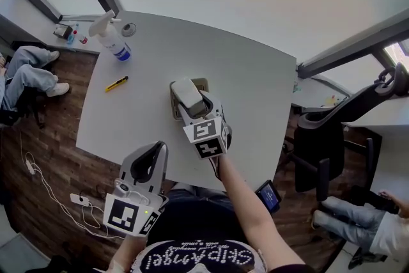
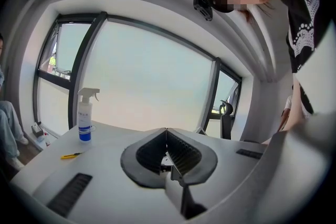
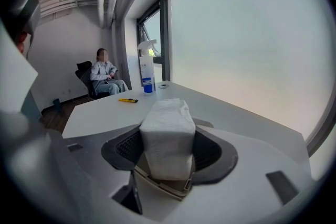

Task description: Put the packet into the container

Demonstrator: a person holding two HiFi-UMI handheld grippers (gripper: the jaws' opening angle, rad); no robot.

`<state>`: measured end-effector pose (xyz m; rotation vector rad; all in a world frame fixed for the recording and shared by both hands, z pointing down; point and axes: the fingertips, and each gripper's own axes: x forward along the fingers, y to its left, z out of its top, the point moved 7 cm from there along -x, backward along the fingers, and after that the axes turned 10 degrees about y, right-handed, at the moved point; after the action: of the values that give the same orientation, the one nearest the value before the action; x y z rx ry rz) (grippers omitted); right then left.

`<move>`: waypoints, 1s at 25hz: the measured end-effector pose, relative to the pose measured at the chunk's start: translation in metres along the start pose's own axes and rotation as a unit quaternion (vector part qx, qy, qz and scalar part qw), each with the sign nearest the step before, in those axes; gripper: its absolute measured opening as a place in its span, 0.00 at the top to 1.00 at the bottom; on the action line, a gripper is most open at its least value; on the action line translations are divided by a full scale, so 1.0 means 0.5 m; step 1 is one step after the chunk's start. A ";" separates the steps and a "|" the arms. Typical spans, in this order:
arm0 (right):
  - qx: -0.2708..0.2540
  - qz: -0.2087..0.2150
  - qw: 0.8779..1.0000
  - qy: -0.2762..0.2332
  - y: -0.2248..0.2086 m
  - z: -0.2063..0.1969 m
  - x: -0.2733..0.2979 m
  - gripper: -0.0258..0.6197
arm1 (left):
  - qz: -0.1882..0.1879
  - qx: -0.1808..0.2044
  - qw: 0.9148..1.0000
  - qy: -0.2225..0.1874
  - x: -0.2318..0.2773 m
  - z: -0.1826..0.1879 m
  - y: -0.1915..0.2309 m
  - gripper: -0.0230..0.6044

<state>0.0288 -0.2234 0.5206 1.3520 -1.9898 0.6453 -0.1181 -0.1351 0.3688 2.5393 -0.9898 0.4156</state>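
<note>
A white packet (image 1: 186, 91) sits between the jaws of my right gripper (image 1: 192, 102), which is shut on it. The packet stands upright with its lower end in or just over a shallow beige container (image 1: 202, 82) near the middle of the white table (image 1: 255, 73); whether it touches the bottom is hidden. In the right gripper view the packet (image 3: 168, 136) fills the gap of the right gripper (image 3: 168, 152), with the container's rim (image 3: 163, 186) below it. My left gripper (image 1: 156, 149) hangs at the table's near edge, shut and empty, its tips meeting in the left gripper view (image 2: 166, 134).
A spray bottle (image 1: 110, 36) and a small round cap (image 1: 129, 29) stand at the far left corner, with a yellow utility knife (image 1: 116, 84) nearer. A person sits left of the table (image 1: 29, 73). An office chair (image 1: 345, 131) stands to the right.
</note>
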 end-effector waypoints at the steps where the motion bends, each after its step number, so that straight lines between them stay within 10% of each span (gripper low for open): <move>1: 0.001 0.000 1.000 0.001 -0.001 0.000 0.000 0.55 | -0.001 0.001 1.000 -0.002 0.000 0.001 -0.001 0.95; 25: -0.026 -0.033 0.998 0.052 0.006 -0.024 0.010 0.54 | 0.006 -0.001 1.000 -0.007 -0.024 -0.001 0.018 0.95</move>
<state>0.0274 -0.2170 0.5326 1.3214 -1.8592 0.6162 -0.1330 -0.1338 0.3665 2.5395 -1.0109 0.3996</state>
